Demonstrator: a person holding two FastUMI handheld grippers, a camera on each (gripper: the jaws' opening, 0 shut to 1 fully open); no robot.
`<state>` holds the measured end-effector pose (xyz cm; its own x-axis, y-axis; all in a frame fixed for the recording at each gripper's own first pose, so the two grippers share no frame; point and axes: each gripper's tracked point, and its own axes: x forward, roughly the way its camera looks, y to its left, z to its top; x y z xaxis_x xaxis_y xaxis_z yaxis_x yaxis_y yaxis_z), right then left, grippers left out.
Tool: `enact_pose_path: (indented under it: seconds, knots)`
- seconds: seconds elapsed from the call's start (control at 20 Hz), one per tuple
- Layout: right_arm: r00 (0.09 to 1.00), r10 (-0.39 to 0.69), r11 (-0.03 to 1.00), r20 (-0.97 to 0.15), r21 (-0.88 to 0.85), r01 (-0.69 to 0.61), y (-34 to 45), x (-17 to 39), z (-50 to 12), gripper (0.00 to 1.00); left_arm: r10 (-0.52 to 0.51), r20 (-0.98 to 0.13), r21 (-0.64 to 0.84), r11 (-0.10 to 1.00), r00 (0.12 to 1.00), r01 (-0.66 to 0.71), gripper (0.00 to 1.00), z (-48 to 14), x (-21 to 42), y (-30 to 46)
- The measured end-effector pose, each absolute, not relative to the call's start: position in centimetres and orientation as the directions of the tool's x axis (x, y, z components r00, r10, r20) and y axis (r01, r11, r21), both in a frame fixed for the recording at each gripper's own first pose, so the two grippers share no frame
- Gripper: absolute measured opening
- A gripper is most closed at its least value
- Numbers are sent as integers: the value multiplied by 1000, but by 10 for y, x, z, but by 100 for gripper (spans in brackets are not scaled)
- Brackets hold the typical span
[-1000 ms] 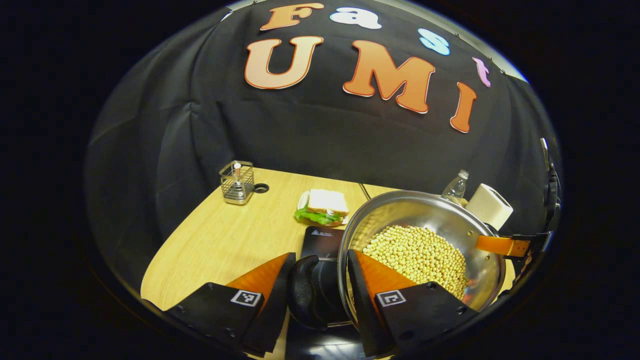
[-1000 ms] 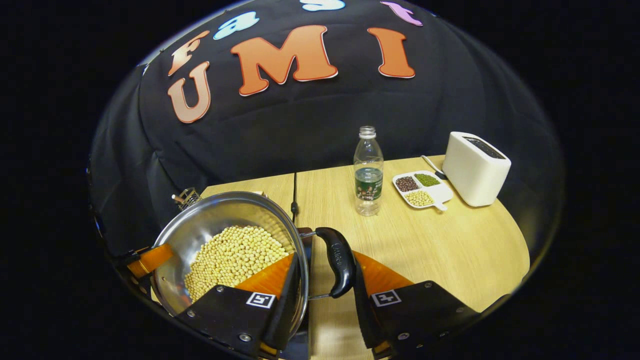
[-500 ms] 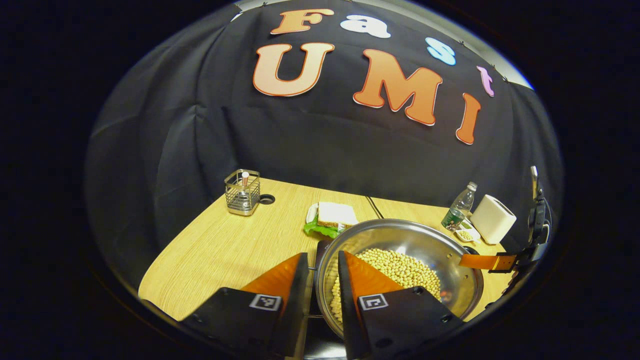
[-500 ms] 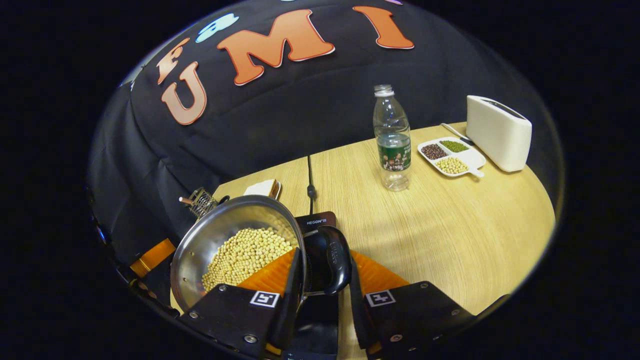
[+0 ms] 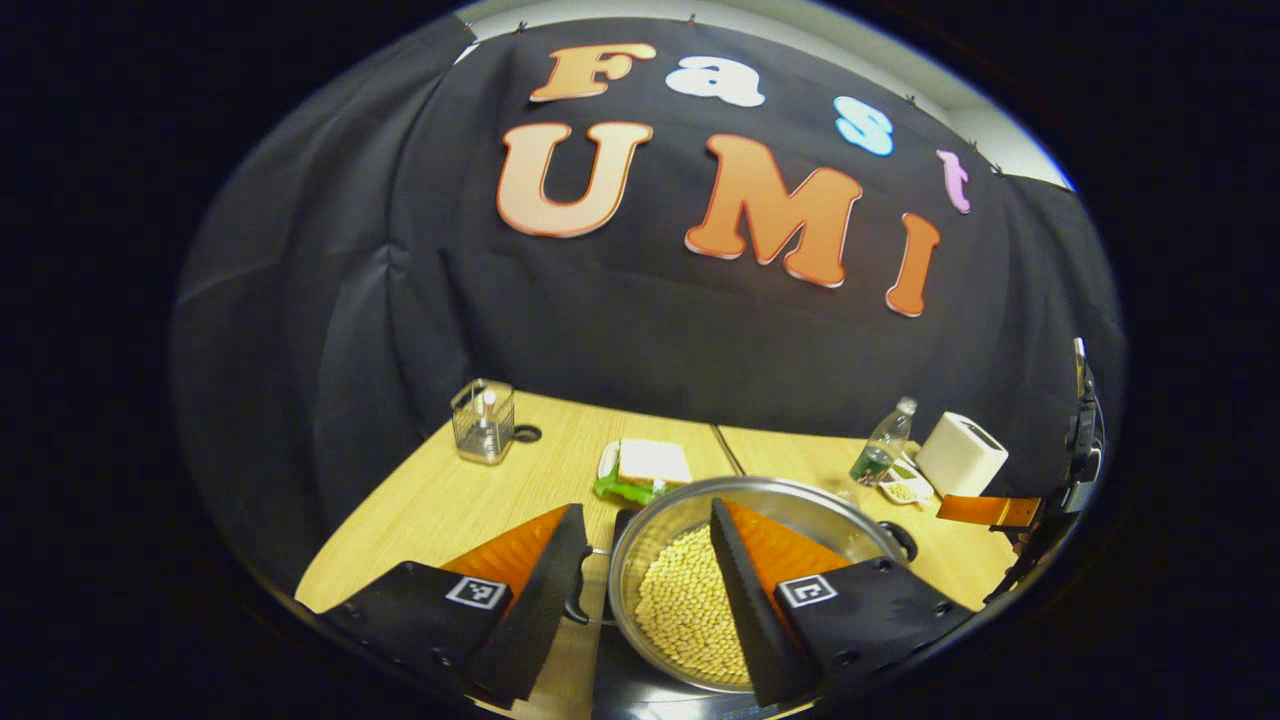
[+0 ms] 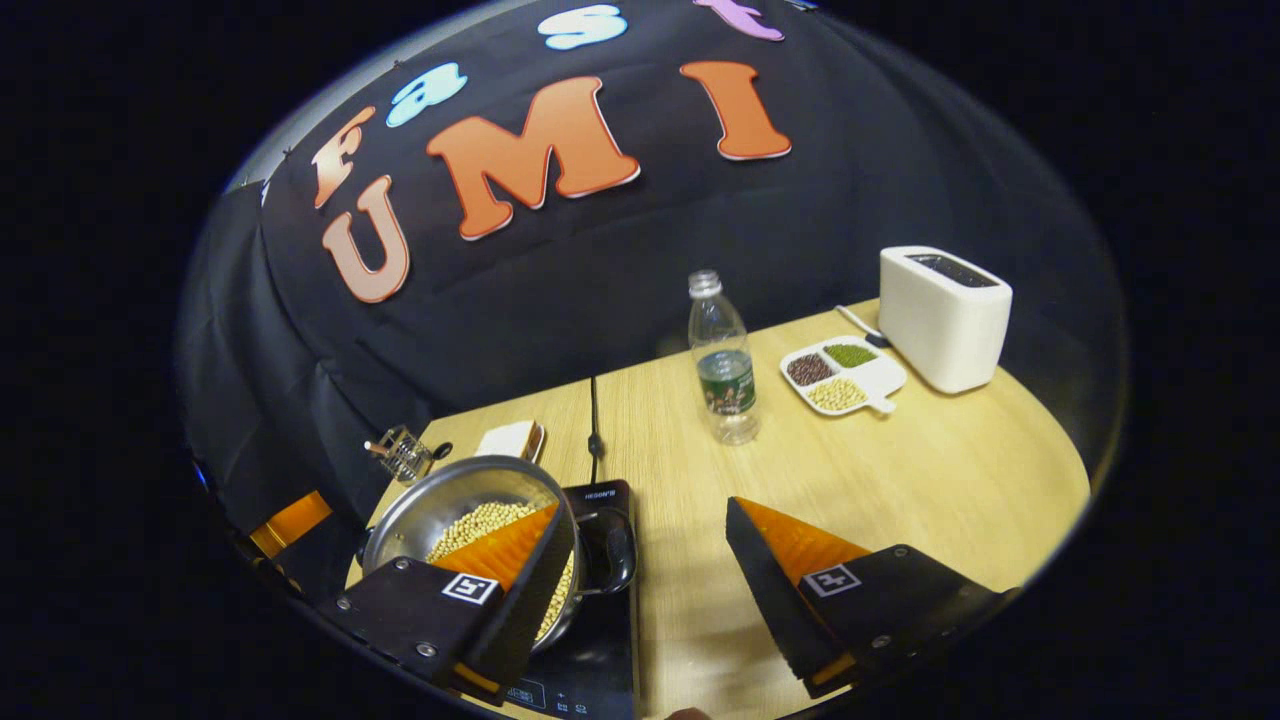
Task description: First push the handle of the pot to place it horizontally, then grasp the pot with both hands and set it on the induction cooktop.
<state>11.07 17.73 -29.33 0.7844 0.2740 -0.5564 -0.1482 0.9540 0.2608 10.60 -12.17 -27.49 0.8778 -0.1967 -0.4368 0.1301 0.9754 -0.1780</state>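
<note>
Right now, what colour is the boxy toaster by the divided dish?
White toaster; right gripper view shows it best.

Even overhead light keeps the tabletop [image 6: 900,480] bright with soft shadows; the steel pot [image 5: 800,505] rim glints; fisheye bending curves the tabletop's edges; focus sharp.

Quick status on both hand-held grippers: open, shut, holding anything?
Left hand-held gripper: open, fingers spread, gripping nothing; pot rim sits between them.
Right hand-held gripper: open, holding nothing.
</note>
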Motion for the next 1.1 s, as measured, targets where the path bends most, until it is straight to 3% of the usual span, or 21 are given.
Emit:
enact_pose_path:
  seconds: [0.1, 0.4, 0.55, 0.85, 1.05, 1.1]
  knots:
    - [825, 255, 959, -505, 240, -149, 157, 110, -256, 95, -195, -372, -160, 976, 908, 145, 97, -228, 107, -124]
    - [934, 180, 979, -308, 152, -138, 95, 107, -141, 95, -115, -184, -95, 991, 976, 99, 98, -98, 96, -92]
    - [965, 152, 985, -213, 119, -129, 72, 95, -92, 95, -94, -143, -126, 989, 985, 76, 99, -54, 74, -74]
    - [982, 158, 987, -107, 48, -154, 56, 68, -42, 95, 66, -24, -82, 994, 998, -68, 98, 5, 58, -19]
    - [986, 153, 988, -70, 5, -153, 50, 60, -30, 95, 43, -14, -115, 992, 999, -44, 99, 15, 40, -27]
    - [985, 157, 988, -67, -1, -158, 52, 59, -30, 100, 34, -20, -121, 992, 999, -36, 99, 13, 40, -30]
